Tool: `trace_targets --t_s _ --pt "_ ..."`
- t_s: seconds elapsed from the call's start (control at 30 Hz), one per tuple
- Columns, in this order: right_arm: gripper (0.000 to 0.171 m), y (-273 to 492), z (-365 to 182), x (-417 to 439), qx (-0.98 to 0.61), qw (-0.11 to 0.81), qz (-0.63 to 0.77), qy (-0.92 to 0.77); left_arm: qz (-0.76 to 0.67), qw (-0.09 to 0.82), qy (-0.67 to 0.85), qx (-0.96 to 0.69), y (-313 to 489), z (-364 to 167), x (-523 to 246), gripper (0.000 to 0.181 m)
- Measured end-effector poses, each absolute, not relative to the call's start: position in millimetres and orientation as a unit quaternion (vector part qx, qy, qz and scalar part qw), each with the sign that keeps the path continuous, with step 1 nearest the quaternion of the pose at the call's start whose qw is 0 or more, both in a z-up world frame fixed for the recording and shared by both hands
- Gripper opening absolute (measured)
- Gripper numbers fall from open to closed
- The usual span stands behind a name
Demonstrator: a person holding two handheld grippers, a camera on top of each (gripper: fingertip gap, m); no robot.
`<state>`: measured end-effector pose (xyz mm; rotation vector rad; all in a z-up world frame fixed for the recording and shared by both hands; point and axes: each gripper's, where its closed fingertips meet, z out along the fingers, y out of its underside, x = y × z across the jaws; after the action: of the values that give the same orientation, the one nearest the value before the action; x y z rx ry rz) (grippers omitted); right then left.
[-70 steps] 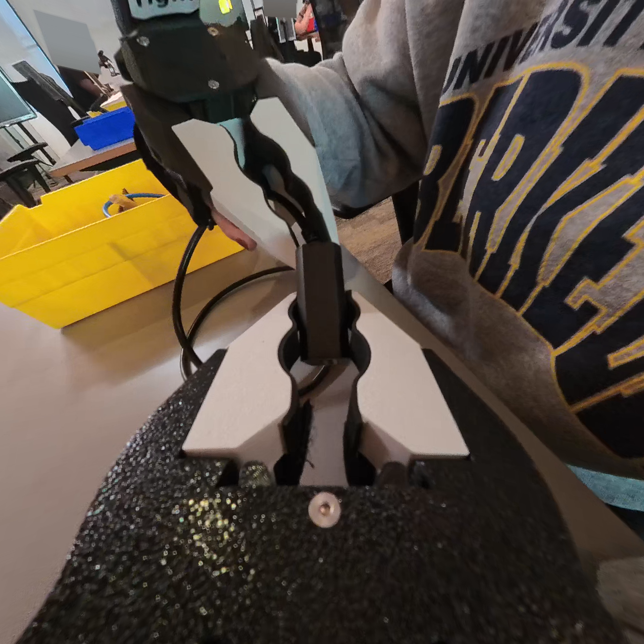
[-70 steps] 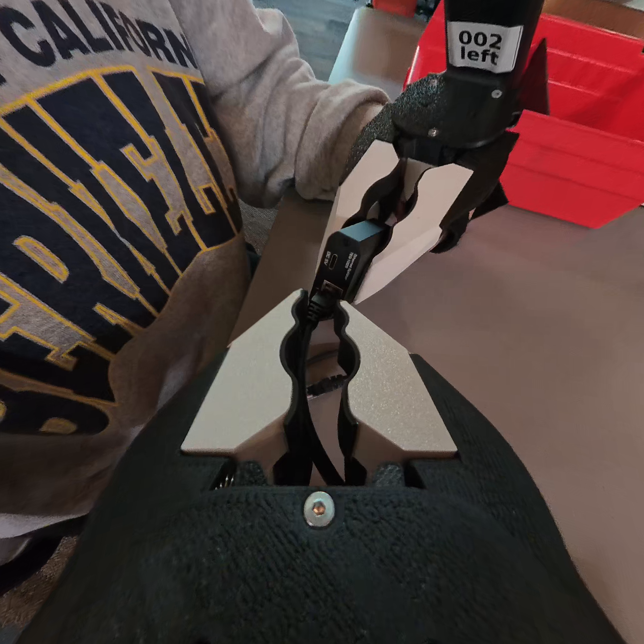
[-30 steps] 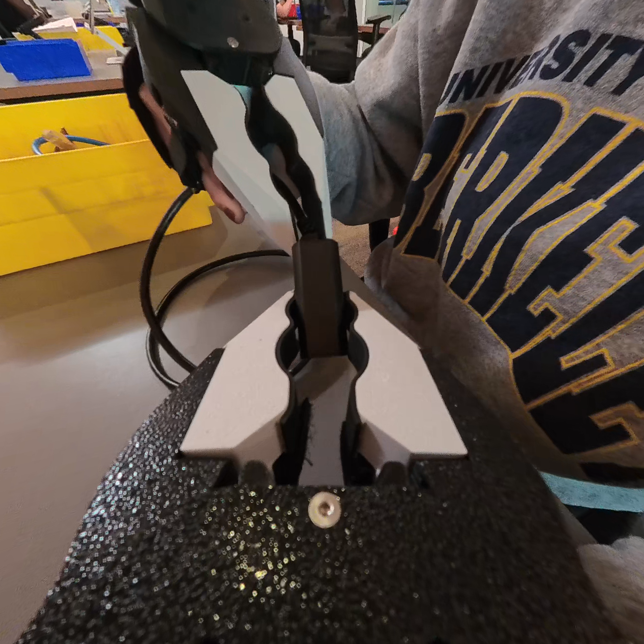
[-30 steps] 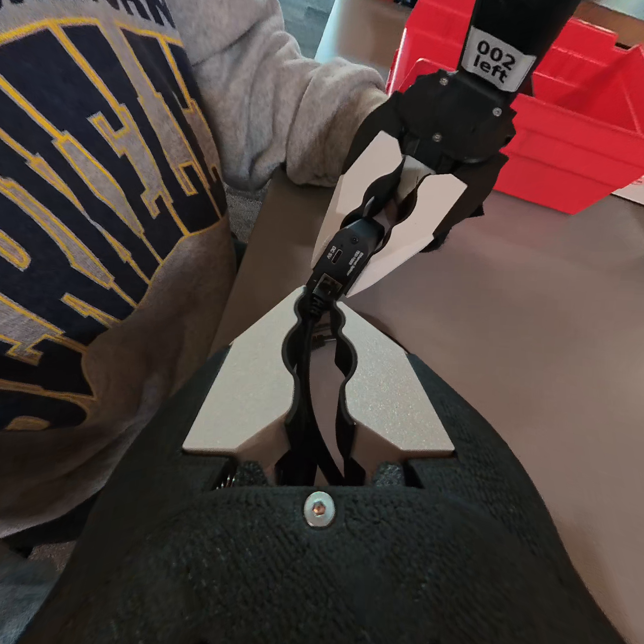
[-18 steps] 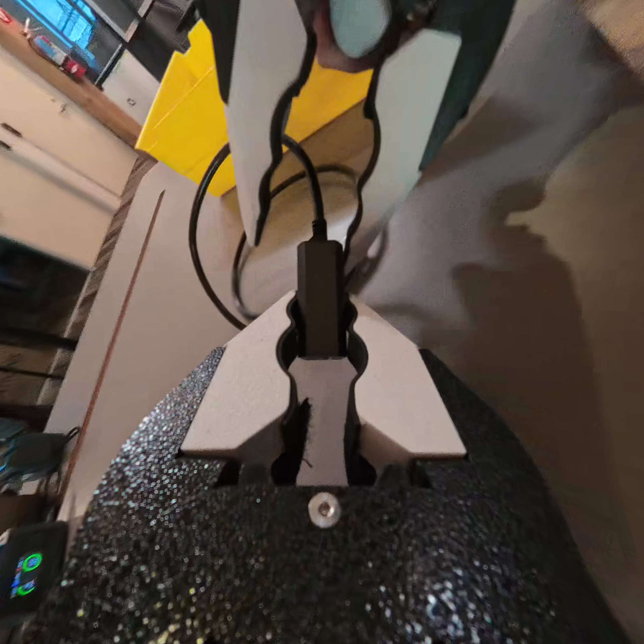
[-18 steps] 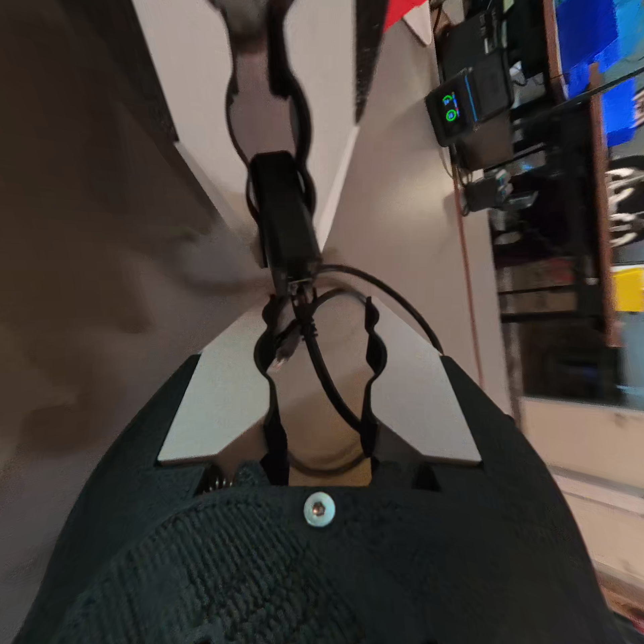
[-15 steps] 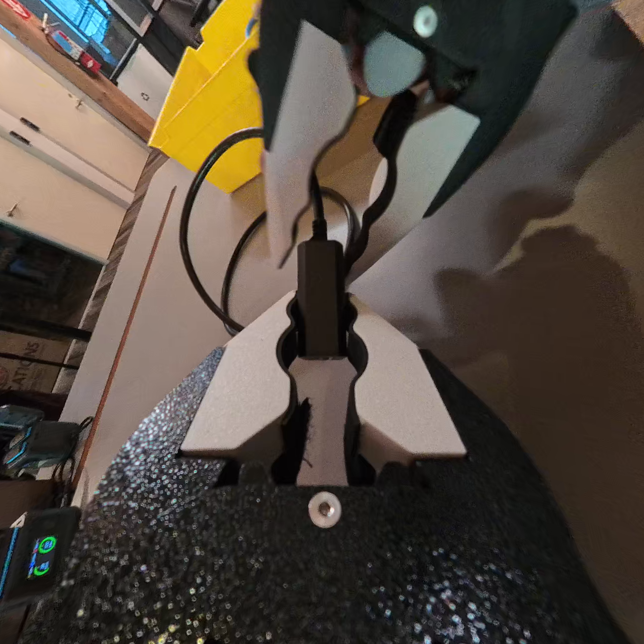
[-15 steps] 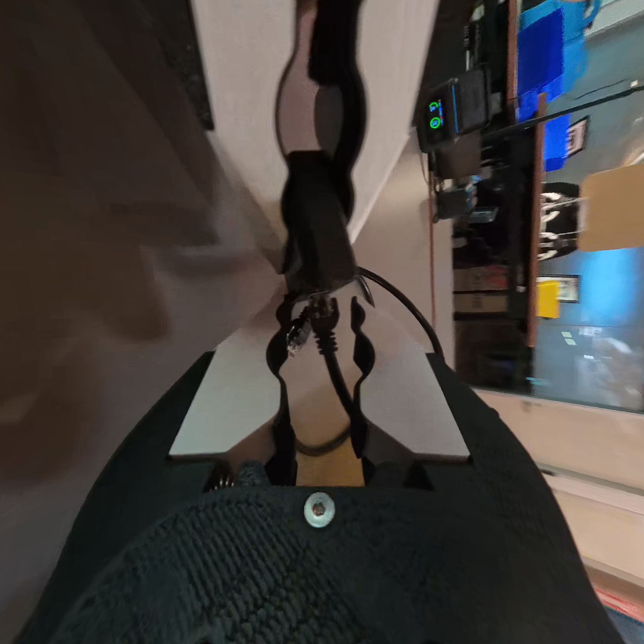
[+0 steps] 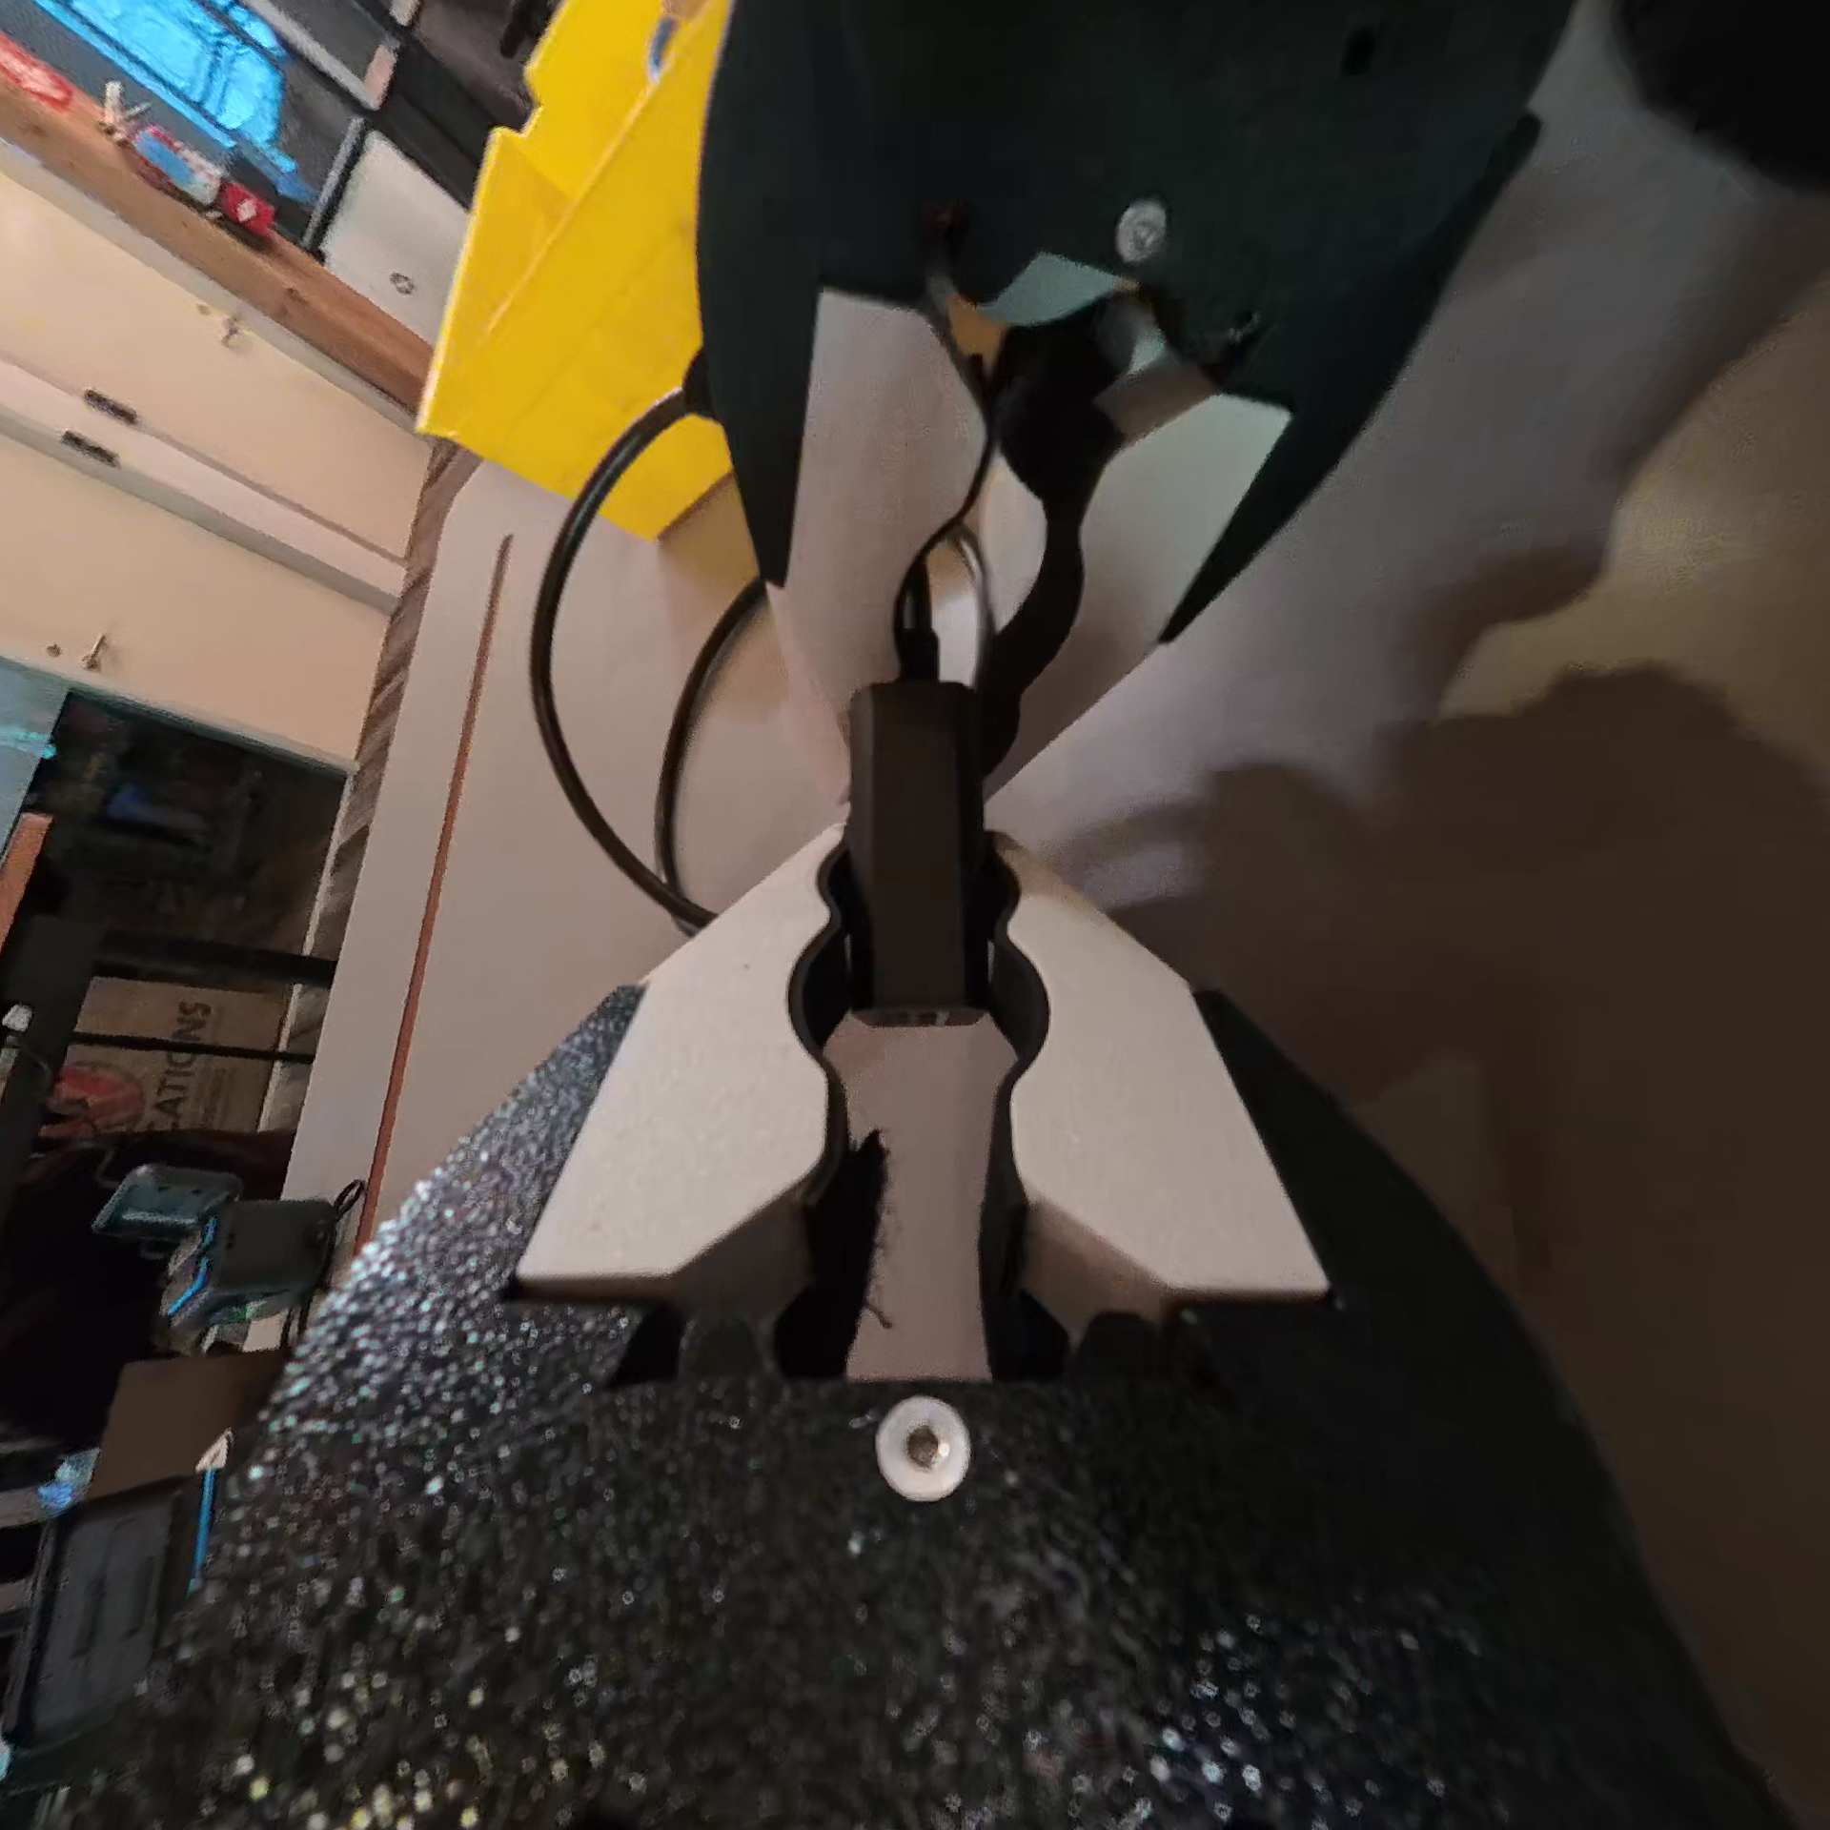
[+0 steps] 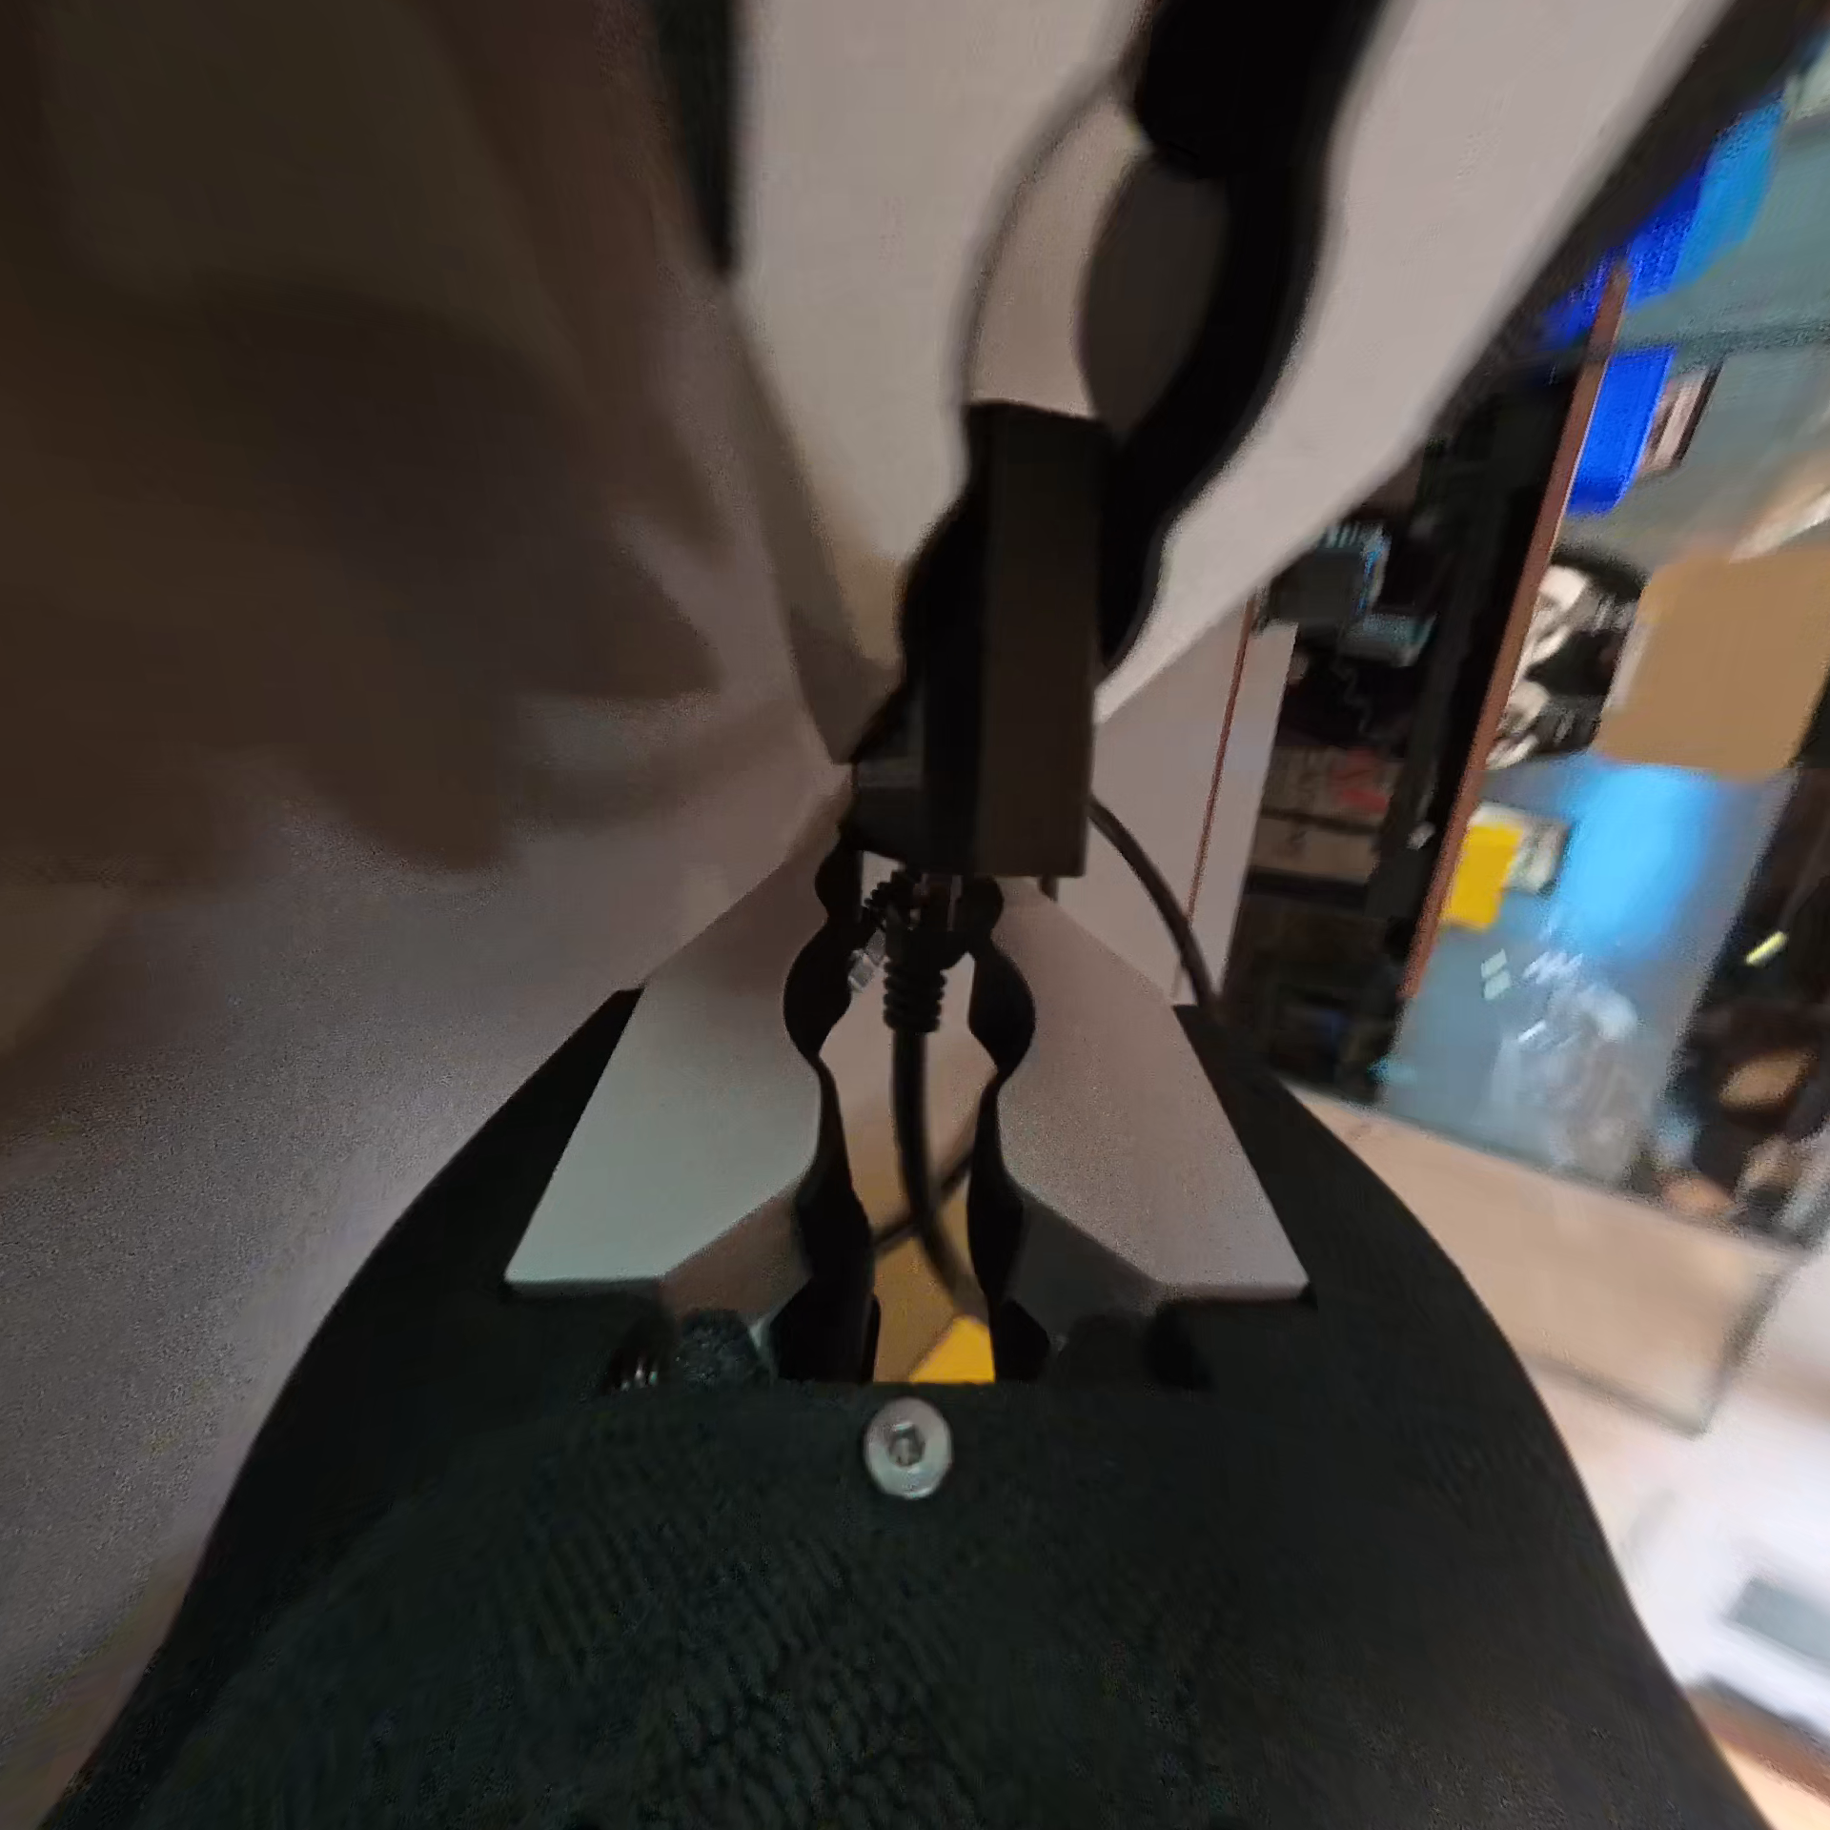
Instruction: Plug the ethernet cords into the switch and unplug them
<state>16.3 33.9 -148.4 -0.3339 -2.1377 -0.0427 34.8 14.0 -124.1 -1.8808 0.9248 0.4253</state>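
Left wrist view | left gripper clamps boxy (matte black) switch

Your left gripper clamps the black switch between its fingers. Your right gripper faces it, around the black cord. A yellow bin sits at the tabletop edge.

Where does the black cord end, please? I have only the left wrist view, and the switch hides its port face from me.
Observer: In the right wrist view, a black plug with a ribbed boot meets the port end of the switch, between the fingers of the right gripper. Blur hides whether it is fully seated.
Operator: Thank you. Is that the only plug there?
Observer: No. A second, clear-tipped plug hangs just beside the boot, apparently outside any port.
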Motion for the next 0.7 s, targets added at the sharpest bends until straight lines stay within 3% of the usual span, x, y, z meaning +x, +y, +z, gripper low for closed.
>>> trace_targets --t_s 0.03,0.17,0.33,0.43,0.5,0.7 --pt "0.016 31 -151 19 -0.09 0.468 -0.04 -0.878 0.166 0.473 0.395 -0.77 11 -127 37 0.022" --pt "0.011 25 -154 33 0.026 0.448 -0.101 -0.888 0.126 0.454 0.434 -0.768 1 -134 50 0.022" --pt "0.01 28 -126 37 0.052 0.457 -0.097 -0.883 0.128 0.512 0.417 -0.74 6 -109 55 0.022" --pt "0.009 94 -119 48 0.052 0.445 -0.214 -0.868 0.195 0.465 0.386 -0.772 -4 -117 10 0.022" --pt "0.01 113 -112 63 0.006 0.442 -0.186 -0.878 0.175 0.524 0.343 -0.76 -3 -95 7 0.022" --pt "0.011 136 13 77 -0.155 0.57 -0.039 -0.806 0.246 0.583 0.286 -0.72 18 -78 5 0.022"
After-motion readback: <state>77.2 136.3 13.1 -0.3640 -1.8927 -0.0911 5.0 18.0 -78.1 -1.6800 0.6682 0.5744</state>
